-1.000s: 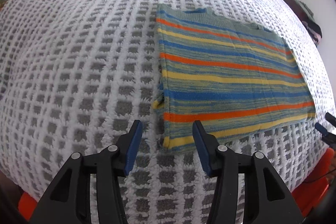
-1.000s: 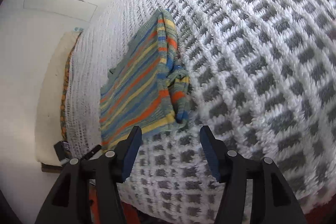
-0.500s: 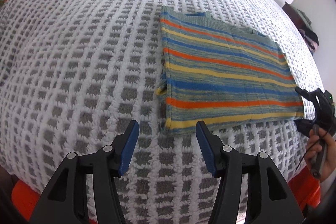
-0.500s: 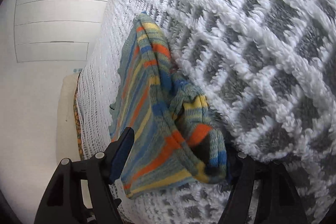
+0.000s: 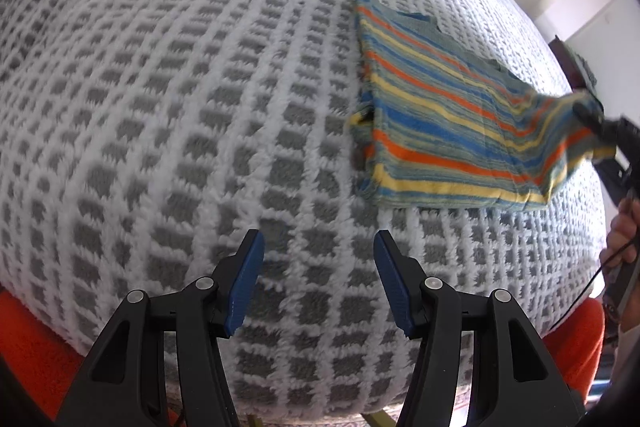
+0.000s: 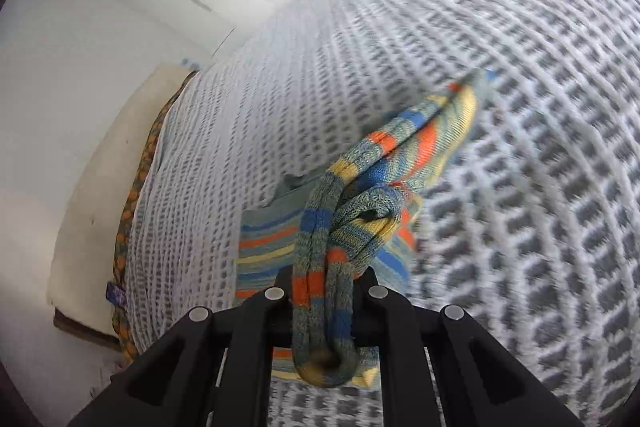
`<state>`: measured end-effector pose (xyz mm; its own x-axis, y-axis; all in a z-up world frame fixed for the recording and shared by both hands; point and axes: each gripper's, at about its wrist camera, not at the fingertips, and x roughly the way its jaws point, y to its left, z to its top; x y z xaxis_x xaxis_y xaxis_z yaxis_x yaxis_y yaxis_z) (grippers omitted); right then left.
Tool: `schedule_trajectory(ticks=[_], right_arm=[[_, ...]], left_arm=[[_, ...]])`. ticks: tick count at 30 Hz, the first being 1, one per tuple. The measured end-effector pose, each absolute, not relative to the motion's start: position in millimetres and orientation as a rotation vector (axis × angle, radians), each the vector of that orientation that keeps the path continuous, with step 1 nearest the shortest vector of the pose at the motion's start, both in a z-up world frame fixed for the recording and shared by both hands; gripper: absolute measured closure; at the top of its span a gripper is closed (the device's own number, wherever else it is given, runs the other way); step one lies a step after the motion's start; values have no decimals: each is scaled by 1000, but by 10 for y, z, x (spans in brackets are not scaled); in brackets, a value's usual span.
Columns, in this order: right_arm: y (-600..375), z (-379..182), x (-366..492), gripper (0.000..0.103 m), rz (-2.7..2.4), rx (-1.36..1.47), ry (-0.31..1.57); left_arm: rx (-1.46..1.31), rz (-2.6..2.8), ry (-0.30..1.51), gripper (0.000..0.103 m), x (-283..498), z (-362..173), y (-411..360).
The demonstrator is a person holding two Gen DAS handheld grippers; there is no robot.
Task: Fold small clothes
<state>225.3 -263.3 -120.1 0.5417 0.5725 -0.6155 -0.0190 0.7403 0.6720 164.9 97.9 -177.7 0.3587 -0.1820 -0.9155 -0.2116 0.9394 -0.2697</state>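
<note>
One striped knit garment (image 5: 452,123) lay on the bed's waffle blanket (image 5: 168,99), its right edge lifted and clamped in the right gripper (image 6: 324,291); the left gripper (image 5: 318,283) hovered apart, unladen. The fold-over toward the left edge seemingly came next.

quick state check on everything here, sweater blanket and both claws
striped sweater: folded, one end lifted off the bed
left claw: open, empty, above the blanket
right claw: shut on the sweater's bunched edge
checked blanket: spread over the bed
</note>
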Motion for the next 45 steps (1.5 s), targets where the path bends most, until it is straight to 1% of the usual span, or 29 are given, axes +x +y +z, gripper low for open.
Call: schedule_trajectory(ticks=[4,8,11,13,15,18,20,21,23,26,29,33,36,41,42,43,45], right_arm=[[-1686,-1084,2332,92,536,493,981],[-726,-1406,2275,92,669,331,1098],[-300,-1713,2229,77,679,219,1183],[-326,-1792,2264,51,718,288,1185],[-479,-1704,2263,39,800,410,1178],[-794,-1493,2244,39,861,542,1145],[-1096,-1407,2384,36,765,606,1116],[-1256,-1427,2508,34,701,647,1126],[-1464,-1600,2825,34,569,709,1205],[-1469,-1916,3260,33,475,794,1292],[-1004,-1845,3547,33,536,707,1305],[-483,-1422,3562,33,880,711,1186],[-557,-1232,3464,33,844,597,1152],[-1082,-1349,2994,33,762,458,1201],[-1141,-1402,2851,37,761,427,1219],[-1247,-1493,2779,45,781,417,1233],[-1190,-1709,2509,52,863,428,1262]], left_arm=[[-422,40,1211,43,1534,-1844,1165],[-474,49,1221,43,1430,-1949,1285],[-474,48,1221,43,1402,-1967,1298],[-462,46,1212,43,1392,-1947,1284],[-456,44,1208,42,1389,-1945,1278],[-465,42,1206,40,1387,-1977,1276],[-468,39,1204,39,1397,-2001,1283],[-469,39,1205,39,1404,-2008,1279],[-472,39,1205,39,1409,-2007,1272],[-484,38,1200,39,1401,-1985,1282],[-486,43,1199,39,1346,-1957,1294],[-486,45,1205,39,1299,-1977,1295],[-477,42,1203,38,1308,-1976,1284],[-469,33,1199,37,1328,-1996,1254],[-470,33,1197,37,1338,-2004,1237],[-474,33,1196,37,1347,-2006,1225],[-476,33,1197,37,1356,-2007,1224]])
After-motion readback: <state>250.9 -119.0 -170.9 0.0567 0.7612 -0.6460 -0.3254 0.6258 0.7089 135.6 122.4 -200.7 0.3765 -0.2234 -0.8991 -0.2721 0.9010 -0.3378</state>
